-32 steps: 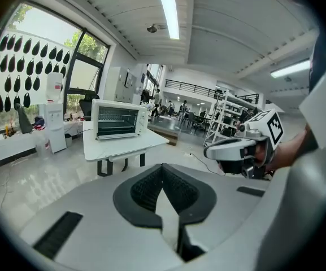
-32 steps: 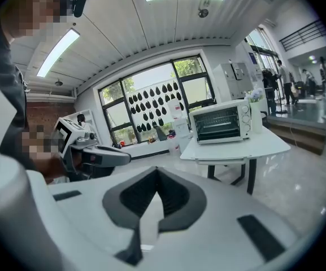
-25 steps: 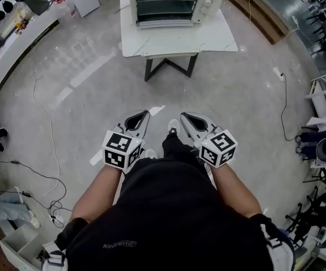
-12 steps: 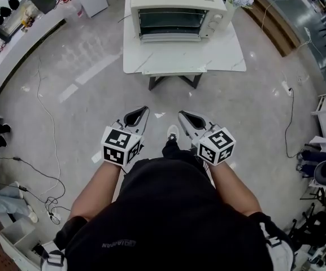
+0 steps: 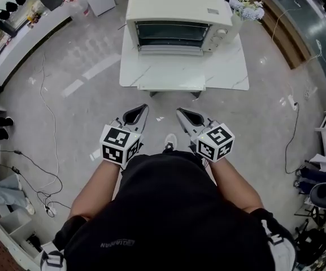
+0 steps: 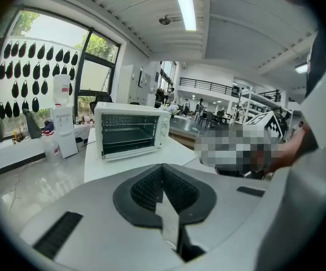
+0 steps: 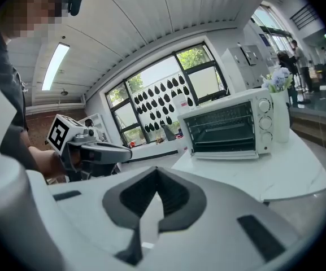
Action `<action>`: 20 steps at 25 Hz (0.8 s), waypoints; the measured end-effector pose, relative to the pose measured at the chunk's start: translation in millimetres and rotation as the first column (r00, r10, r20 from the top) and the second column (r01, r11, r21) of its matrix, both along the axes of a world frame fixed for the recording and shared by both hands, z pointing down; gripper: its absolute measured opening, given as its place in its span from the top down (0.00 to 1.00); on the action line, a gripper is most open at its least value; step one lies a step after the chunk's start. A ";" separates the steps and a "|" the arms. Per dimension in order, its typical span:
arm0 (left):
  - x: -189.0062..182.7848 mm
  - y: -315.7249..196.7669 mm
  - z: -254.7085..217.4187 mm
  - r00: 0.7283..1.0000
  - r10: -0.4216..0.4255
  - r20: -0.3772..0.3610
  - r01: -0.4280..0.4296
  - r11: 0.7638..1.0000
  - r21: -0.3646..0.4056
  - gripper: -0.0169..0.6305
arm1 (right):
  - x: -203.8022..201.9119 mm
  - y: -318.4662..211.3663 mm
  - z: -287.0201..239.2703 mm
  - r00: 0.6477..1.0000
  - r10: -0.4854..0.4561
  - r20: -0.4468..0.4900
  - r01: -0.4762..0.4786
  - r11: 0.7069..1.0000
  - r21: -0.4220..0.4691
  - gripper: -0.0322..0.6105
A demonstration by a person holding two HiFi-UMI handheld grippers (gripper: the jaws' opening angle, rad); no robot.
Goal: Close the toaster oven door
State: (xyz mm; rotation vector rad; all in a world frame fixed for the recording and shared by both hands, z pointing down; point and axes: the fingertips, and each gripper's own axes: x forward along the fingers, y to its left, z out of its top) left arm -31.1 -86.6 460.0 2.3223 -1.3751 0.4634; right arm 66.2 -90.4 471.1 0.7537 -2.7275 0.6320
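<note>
The toaster oven (image 5: 177, 4) stands at the far edge of a white marble-topped table (image 5: 225, 66), well apart from both grippers. Its door (image 5: 171, 49) is folded down toward the near side, so the wire rack inside shows.

In the head view the left gripper (image 5: 144, 107) and right gripper (image 5: 179, 111) are held side by side close to the person's body. They are over bare floor on the near side of the table, with their tips angled in toward each other. A shoe (image 5: 170, 143) shows between them, and a cable (image 5: 50, 123) trails over the floor at the left.

The left gripper view shows what the head view cannot. The ribbed pads (image 6: 148, 188) are clenched together along one seam with nothing between them. Beyond them the oven's open front is seen at eye level, with a water dispenser (image 6: 64, 117) to its left.

The right gripper view shows its own jaws likewise clenched and empty. A vase of flowers (image 7: 278, 103) stands just right of the oven, and the left gripper's marker cube is off to the left.
</note>
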 end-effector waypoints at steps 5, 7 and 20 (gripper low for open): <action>5.1 -26.1 -1.2 0.999 -0.032 0.005 0.032 0.999 0.009 0.97 | 4.1 -29.5 4.6 0.999 -0.032 0.001 0.032 0.999 0.002 0.95; 4.4 -31.7 -0.7 0.999 -0.036 0.007 0.036 0.999 0.004 0.97 | 3.7 -38.1 4.2 0.999 -0.033 0.002 0.033 0.999 -0.001 0.95; -12.7 -77.2 -4.6 0.994 0.104 0.021 -0.104 0.995 0.003 0.97 | -17.0 -78.8 -13.4 0.995 0.096 0.000 -0.096 0.995 0.029 0.95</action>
